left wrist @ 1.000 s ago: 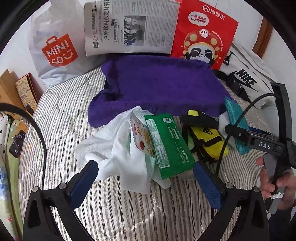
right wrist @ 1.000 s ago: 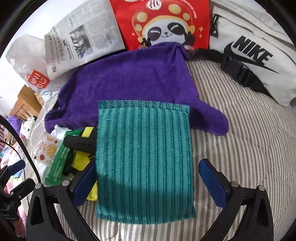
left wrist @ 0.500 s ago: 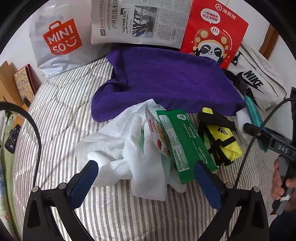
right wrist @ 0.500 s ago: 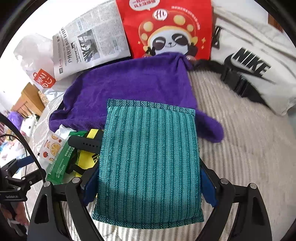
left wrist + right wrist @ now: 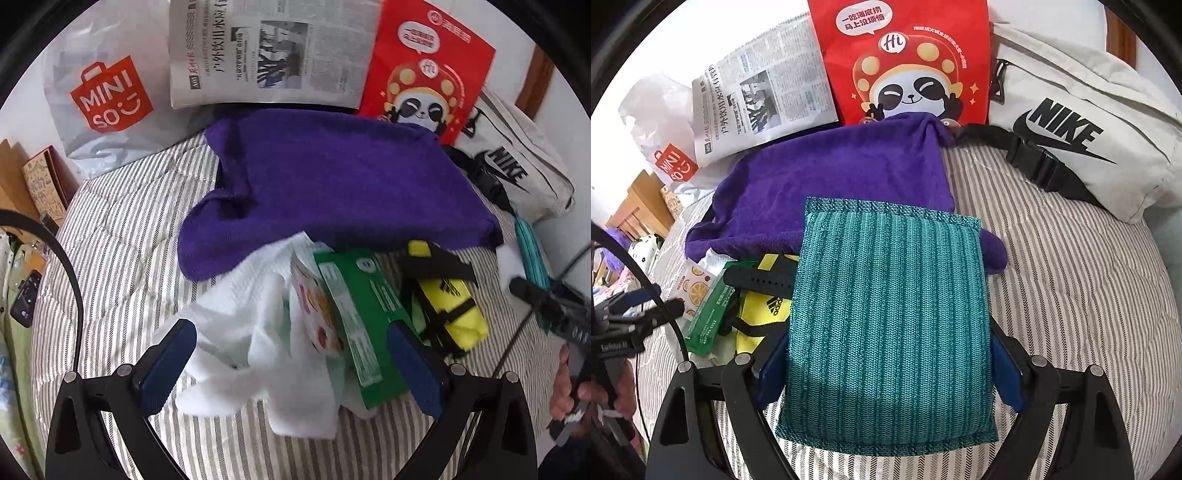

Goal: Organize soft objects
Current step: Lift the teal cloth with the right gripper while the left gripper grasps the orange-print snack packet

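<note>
My right gripper [image 5: 888, 369] is shut on a teal knitted pad [image 5: 890, 317], its blue pads pressing both side edges; the pad is raised a little off the striped bed [image 5: 1089, 277] and partly covers the purple towel [image 5: 831, 184]. My left gripper [image 5: 291, 343] is open, its fingers either side of a crumpled white cloth [image 5: 243, 306], a fruit-print packet [image 5: 314, 314] and a green packet [image 5: 358, 317], without pressing them. A yellow pouch with black straps [image 5: 450, 310] lies just to the right. The purple towel [image 5: 332, 184] spreads behind them.
At the head of the bed lean a Miniso bag [image 5: 107, 99], a newspaper [image 5: 273, 55], a red panda bag [image 5: 424, 74] and a white Nike bag [image 5: 1071, 122]. A dark phone [image 5: 26, 302] lies off the bed's left edge. A hand holds the other gripper at far right.
The right jaws closed onto the teal pad's sides and raised it slightly. The left gripper moved forward and down, so the white cloth and packets now sit between its fingers.
</note>
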Demonstrator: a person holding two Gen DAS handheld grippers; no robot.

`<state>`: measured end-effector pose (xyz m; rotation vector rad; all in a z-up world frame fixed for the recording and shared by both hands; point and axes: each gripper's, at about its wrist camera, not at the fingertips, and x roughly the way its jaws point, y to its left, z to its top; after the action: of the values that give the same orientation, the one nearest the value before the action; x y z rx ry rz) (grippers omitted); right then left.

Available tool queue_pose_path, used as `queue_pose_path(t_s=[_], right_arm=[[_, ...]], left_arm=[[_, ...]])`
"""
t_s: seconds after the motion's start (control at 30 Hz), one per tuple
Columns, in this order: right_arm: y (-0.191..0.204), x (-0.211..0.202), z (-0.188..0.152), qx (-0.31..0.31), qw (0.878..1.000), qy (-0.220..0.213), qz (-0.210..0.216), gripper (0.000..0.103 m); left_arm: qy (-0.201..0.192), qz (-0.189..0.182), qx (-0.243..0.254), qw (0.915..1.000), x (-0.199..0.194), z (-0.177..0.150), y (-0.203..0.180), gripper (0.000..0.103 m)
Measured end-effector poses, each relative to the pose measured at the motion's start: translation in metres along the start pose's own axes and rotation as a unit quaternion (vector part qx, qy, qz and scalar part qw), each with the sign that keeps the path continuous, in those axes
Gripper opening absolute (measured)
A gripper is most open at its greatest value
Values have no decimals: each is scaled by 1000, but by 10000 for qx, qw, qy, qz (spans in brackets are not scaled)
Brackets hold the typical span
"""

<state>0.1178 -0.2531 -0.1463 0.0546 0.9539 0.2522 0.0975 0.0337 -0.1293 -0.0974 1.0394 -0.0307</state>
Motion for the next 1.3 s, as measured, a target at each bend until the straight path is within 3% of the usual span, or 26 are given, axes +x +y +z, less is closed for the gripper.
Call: queue_pose_path(t_s=[0.03,0.07,0.13,0.3,0.37,0.43,0.53,0.8,0.9,1.03,1.1,1.13,1.17,1.3], right_arm=[[0,1,-1,-4,10000,3,-12,89],[-1,1,-2,-2,10000,8,-14,89],[-2,2,-3,16,10000,21,8,89],[-6,3,-5,54,10000,46,-7,89],[-9,3,-5,80,9999,70,-36,89],[-11,3,-5,122,9999,61,-25,89],[-14,3,-6,183,9998,65,-2,89],[-13,5,-9,189,9997,117,44,89],[-12,6,-8,198,9997,128,76,89],[-10,7,-9,162,9997,167,78,89],[-9,6,-10,136,9998,164,54,89],[-10,6,-10,142,9998,164,42,89],[-11,5,-10,152,9997,162,39,89],[-12,2,-8,193,9997,134,24,89]], left_arm=[[-12,-90,-20,10000,2,3,1,94],[-3,-139,-37,9999,3,4,2,81],[80,-178,-112,9997,7,8,2,68],[144,-236,-8,9996,16,11,-6,55],[177,-242,74,9995,18,12,-10,41],[127,-229,224,9994,16,12,-15,38],[164,-248,294,9991,18,11,-16,20],[133,-299,193,9993,15,12,-5,19],[151,-337,176,9992,19,17,-5,31],[147,-358,218,9990,25,24,-8,33],[155,-332,332,9988,29,24,-12,28],[163,-313,400,9986,30,24,-13,16],[181,-289,476,9983,32,23,-16,12],[124,-320,567,9978,32,20,-17,11]])
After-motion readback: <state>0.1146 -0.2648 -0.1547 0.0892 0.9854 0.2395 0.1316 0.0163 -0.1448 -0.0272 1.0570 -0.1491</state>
